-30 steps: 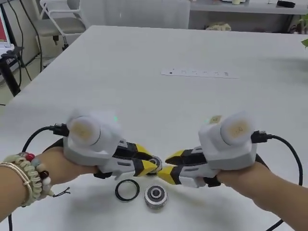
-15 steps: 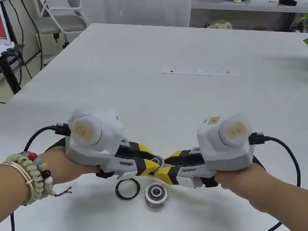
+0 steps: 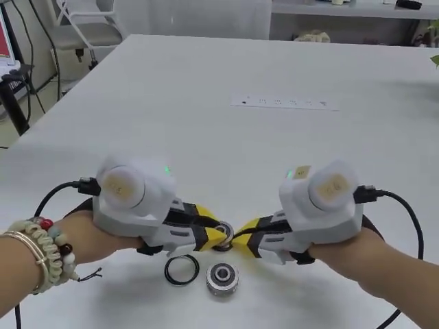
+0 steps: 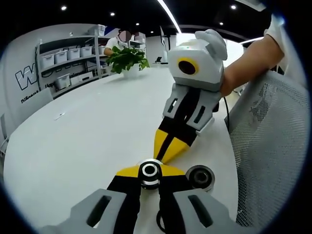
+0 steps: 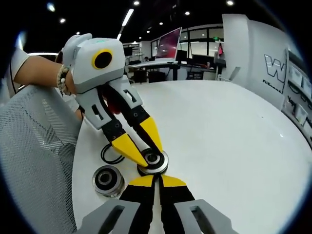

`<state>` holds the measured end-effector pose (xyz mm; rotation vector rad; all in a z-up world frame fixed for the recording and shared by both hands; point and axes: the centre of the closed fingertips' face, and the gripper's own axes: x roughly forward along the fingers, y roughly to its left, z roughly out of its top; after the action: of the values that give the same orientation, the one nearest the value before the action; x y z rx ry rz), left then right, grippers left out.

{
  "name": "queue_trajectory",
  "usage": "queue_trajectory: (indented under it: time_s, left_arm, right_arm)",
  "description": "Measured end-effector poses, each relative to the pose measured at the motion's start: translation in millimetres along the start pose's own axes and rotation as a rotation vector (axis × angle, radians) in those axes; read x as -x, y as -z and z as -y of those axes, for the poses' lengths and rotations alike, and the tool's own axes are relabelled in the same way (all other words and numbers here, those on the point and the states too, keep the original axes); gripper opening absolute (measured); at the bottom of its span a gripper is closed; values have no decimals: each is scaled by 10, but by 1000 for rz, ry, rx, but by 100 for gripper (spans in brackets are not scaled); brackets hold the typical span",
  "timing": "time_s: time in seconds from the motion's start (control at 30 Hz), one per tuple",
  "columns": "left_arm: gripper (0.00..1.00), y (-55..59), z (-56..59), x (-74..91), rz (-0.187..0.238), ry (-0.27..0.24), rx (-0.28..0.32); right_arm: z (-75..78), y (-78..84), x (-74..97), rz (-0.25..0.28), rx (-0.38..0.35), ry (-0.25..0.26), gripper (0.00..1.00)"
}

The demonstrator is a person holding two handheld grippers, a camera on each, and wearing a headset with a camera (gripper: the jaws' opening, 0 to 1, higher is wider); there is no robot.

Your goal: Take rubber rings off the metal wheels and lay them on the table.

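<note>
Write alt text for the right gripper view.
The left gripper clamps a silver metal wheel, with the right gripper closed, its yellow tips at the wheel's rim. A second metal wheel and a loose black rubber ring lie on the white table nearby.

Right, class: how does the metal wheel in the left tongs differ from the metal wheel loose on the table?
The clamped round silver metal wheel sits in the left tongs; the loose round silver metal wheel lies free. The clamped one faces the shut right tongs; the loose one sits beside a black rubber ring. Both are flat, hub upward.
</note>
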<state>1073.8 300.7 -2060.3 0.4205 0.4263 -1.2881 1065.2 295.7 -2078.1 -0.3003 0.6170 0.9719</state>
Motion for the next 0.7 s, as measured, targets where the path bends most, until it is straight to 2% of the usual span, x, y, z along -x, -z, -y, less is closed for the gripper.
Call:
queue_trajectory:
  time_s: [0.2,0.37,0.43,0.57,0.63,0.7]
  left_arm:
    - [8,-1,6,-1,-1,1,-4]
    - [8,0,16,-3,-1,7,-4]
    - [8,-1,24,-6,0,9,-8]
    - [8,-10,34,-16,4,10,-9]
    - [8,-19,40,-22,7,8,-14]
    - [8,-24,43,-23,9,10,-17]
  right_arm:
    - [28,11,3,-12,-61,14,0]
    - [73,-9,37,-1,-107,27,0]
    - [80,-9,45,7,-163,26,0]
    - [104,-108,99,77,-304,2,0]
    - [106,-77,100,55,-299,9,0]
    - [96,-85,100,58,-303,8,0]
